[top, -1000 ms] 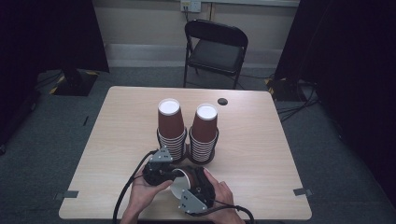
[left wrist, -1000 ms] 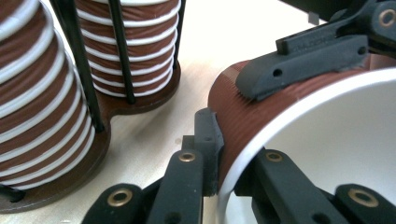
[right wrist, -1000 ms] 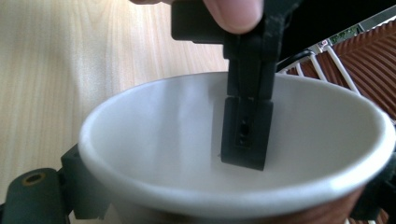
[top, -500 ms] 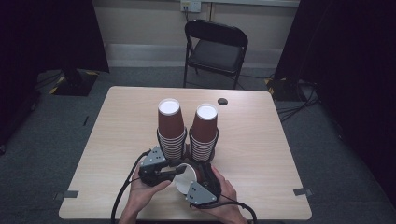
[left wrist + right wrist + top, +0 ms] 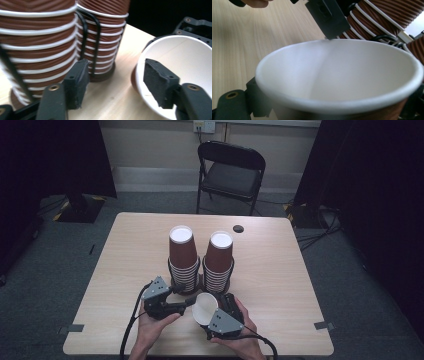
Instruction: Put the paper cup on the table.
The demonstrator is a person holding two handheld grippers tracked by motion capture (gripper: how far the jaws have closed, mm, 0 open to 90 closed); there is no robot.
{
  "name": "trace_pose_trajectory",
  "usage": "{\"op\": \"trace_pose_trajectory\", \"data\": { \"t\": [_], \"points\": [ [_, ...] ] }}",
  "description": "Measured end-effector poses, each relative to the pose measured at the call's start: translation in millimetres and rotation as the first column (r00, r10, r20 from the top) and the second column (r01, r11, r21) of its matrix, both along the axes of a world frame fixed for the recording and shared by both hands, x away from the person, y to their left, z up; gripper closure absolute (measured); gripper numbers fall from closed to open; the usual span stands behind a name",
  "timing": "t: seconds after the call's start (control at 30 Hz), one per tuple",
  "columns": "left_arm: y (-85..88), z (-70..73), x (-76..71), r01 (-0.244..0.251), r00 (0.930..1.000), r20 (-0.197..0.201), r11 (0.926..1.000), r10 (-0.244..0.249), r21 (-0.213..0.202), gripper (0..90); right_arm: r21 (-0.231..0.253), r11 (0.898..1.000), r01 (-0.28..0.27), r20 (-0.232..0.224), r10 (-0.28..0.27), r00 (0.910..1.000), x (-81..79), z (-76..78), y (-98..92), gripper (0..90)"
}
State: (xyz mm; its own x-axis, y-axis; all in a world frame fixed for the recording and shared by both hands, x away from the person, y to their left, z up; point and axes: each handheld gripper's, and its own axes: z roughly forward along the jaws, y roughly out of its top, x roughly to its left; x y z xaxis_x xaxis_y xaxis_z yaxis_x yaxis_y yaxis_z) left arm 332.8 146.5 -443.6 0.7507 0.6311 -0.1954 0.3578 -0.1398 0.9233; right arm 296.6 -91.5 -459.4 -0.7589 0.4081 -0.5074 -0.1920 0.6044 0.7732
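Note:
Two stacks of brown paper cups [image 5: 181, 255] [image 5: 219, 260] stand in black wire holders at the table's middle. In front of them a single brown paper cup [image 5: 204, 307] with a white inside lies tilted, its mouth facing left, and my right gripper [image 5: 216, 314] is shut on it. Up close that cup [image 5: 337, 75] sits between the right gripper's fingers [image 5: 253, 100]. My left gripper [image 5: 192, 302] points right at the cup's mouth. Its jaws have just been opening and now stand open [image 5: 116, 67], with the cup's rim [image 5: 140, 62] between them and untouched.
A black folding chair [image 5: 231, 170] stands behind the table. A small dark round disc [image 5: 238, 228] lies near the table's far edge. The wooden table [image 5: 125, 255] has bare surface left and right of the stacks. A cable trails from each gripper over the front edge.
The left gripper's jaws, shut at the cup's rim before, have opened. The right gripper and the cup have shifted slightly to the right.

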Motion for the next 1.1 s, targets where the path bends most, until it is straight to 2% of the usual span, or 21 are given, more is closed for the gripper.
{"op": "trace_pose_trajectory", "data": {
  "t": [0.1,0.23,0.4,0.43,0.53,0.6,0.73,0.77,0.83,0.9,1.0,1.07,1.1],
  "points": [
    [3.6,-1.9,-0.5,-0.031,0.9995,0.011,0.9995,0.031,-0.009,30.0,0.03,0.999,0.017,-0.021,-0.016,0.9996,1.9,-1.0,-4.1,11.5],
    [10.8,-7.9,-3.3,-0.063,0.998,0.0,0.9966,0.063,-0.052,23.1,0.074,0.997,0.037,-0.05,-0.033,0.9982,2.8,-2.1,-11.7,11.5],
    [12.8,-13.3,-9.1,-0.089,0.9958,0.022,0.996,0.089,0.003,16.2,0.164,0.985,0.063,-0.1,-0.047,0.9939,4.8,-0.5,-24.2,11.6],
    [12.6,-14.5,-9.9,-0.107,0.994,0.022,0.9943,0.107,0.002,14.8,0.18,0.981,0.066,-0.107,-0.047,0.9931,5.7,0.1,-26.6,11.6],
    [12.7,-18.0,-11.6,-0.173,0.9843,0.041,0.984,0.172,0.04,15.6,0.209,0.974,0.088,-0.134,-0.06,0.9892,8.4,1.0,-32.8,11.6],
    [14.3,-21.0,-13.1,-0.19,0.9805,0.06,0.9809,0.187,0.042,15.5,0.24,0.966,0.099,-0.154,-0.063,0.9861,10.6,1.0,-37.8,11.6],
    [18.8,-28.3,-15.6,-0.206,0.9741,0.097,0.9786,0.205,0.002,15.5,0.287,0.947,0.141,-0.191,-0.088,0.9777,16.5,0.9,-49.7,11.6],
    [19.6,-30.1,-16.3,-0.213,0.971,0.113,0.9771,0.211,0.008,15.5,0.298,0.942,0.155,-0.198,-0.098,0.9752,18.1,1.0,-53.0,11.5],
    [19.4,-33.5,-16.8,-0.235,0.9663,0.111,0.9719,0.232,0.013,15.4,0.326,0.929,0.173,-0.21,-0.107,0.9719,21.3,1.4,-59.7,11.5],
    [19.7,-36.1,-17.3,-0.244,0.9638,0.116,0.9696,0.24,0.019,15.4,0.346,0.92,0.186,-0.196,-0.123,0.9729,24.3,2.6,-65.3,11.5],
    [19.7,-39.6,-18.9,-0.269,0.9566,0.123,0.9626,0.264,0.027,15.5,0.368,0.905,0.215,-0.211,-0.144,0.9668,30.5,4.8,-73.0,11.5],
    [19.1,-41.7,-20.0,-0.286,0.9513,0.13,0.9576,0.279,0.035,15.5,0.391,0.889,0.239,-0.222,-0.161,0.9617,34.9,5.4,-78.2,11.4],
    [19.1,-42.4,-20.0,-0.286,0.9519,0.128,0.9575,0.279,0.039,15.5,0.398,0.883,0.249,-0.228,-0.168,0.9592,37.4,5.5,-81.1,11.4]
  ]
}}
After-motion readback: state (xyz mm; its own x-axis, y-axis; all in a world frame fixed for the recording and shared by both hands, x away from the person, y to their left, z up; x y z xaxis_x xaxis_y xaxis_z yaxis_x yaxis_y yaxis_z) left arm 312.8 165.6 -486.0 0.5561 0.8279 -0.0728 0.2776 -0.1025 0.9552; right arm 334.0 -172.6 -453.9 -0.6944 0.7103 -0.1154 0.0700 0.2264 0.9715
